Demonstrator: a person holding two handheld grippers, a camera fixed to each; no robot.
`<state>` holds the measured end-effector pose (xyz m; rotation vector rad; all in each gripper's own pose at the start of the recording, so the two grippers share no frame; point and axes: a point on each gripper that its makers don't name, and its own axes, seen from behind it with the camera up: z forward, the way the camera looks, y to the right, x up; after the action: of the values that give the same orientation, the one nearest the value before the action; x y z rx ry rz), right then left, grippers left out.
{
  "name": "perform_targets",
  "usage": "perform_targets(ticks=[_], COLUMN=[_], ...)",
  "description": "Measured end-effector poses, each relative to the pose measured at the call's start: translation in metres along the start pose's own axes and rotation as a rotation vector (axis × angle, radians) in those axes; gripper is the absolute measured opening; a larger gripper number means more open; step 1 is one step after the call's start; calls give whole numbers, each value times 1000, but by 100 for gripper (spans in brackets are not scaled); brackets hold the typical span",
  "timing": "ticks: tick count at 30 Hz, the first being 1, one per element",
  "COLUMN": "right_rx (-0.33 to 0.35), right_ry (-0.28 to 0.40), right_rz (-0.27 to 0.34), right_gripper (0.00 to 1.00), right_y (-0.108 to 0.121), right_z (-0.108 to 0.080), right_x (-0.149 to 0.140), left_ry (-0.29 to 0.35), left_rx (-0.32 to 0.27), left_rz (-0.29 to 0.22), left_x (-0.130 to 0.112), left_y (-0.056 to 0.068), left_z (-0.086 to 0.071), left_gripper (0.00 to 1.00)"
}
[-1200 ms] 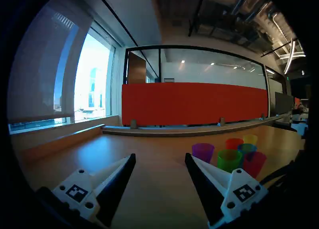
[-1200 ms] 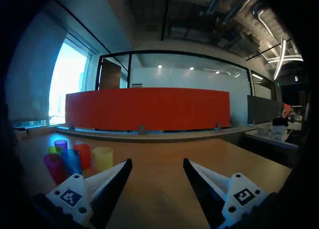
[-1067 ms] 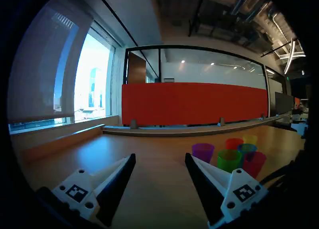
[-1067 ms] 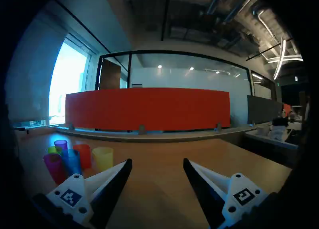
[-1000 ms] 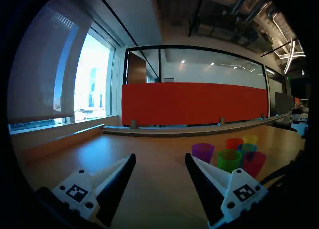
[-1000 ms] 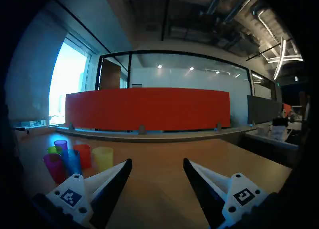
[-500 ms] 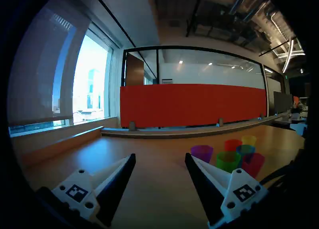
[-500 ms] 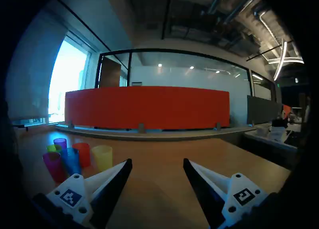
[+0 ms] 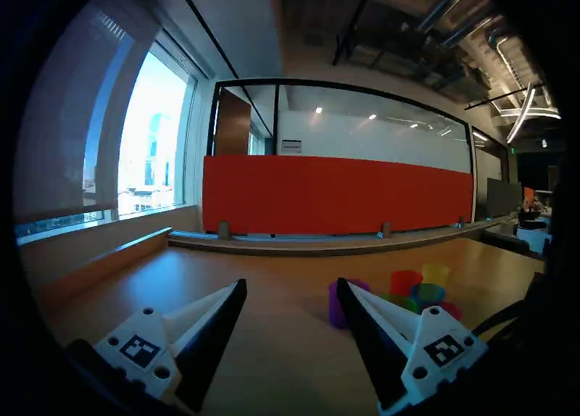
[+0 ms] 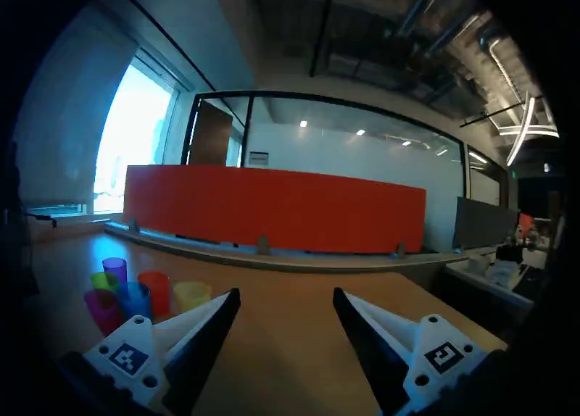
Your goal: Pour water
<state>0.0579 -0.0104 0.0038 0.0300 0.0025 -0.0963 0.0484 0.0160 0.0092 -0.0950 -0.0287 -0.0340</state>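
Observation:
A cluster of translucent plastic cups stands on the wooden table (image 9: 283, 343). In the left gripper view the purple cup (image 9: 334, 304) is partly behind my right finger, with the red cup (image 9: 403, 280), yellow cup (image 9: 435, 272), blue cup (image 9: 426, 293) and pink cup (image 9: 452, 309) beyond it. My left gripper (image 9: 290, 285) is open, holding nothing, left of the cups. In the right gripper view the purple cup (image 10: 114, 268), green cup (image 10: 104, 280), red cup (image 10: 154, 288), yellow cup (image 10: 190, 294), blue cup (image 10: 135, 298) and pink cup (image 10: 101, 306) sit at the left. My right gripper (image 10: 286, 293) is open, to their right.
A long red partition (image 9: 333, 195) runs along the table's far edge, with glass walls behind. Bright windows (image 9: 148, 155) and a wooden ledge (image 9: 101, 260) line the left side. Another desk with small items (image 10: 500, 267) stands at the far right.
Both views have shifted: the cups now sit lower and nearer the fingers. In the left gripper view the purple cup has slid behind the right finger. Both grippers stay open.

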Motion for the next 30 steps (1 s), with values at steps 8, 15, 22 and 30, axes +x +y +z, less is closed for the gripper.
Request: perform_targets(ticks=[8,15,22,30], right_rx=[28,80,175,309], right_ry=[21,6,-19,-70], right_rz=[-3,-10,-6,-7], right_gripper=[99,100,99,100], right_y=[-1,-10,-25,-49], right_z=[-2,-4,-4,-9], right_x=[22,24,27,27], left_ry=[-3,-14,-50,-99], left_rx=[-48,-110,-173,-240], left_rz=[17,36,55,63], left_x=[18,26,25,18], left_y=[10,25,36,46], left_z=[2,0,0,0], left_gripper=[92,92,92,92])
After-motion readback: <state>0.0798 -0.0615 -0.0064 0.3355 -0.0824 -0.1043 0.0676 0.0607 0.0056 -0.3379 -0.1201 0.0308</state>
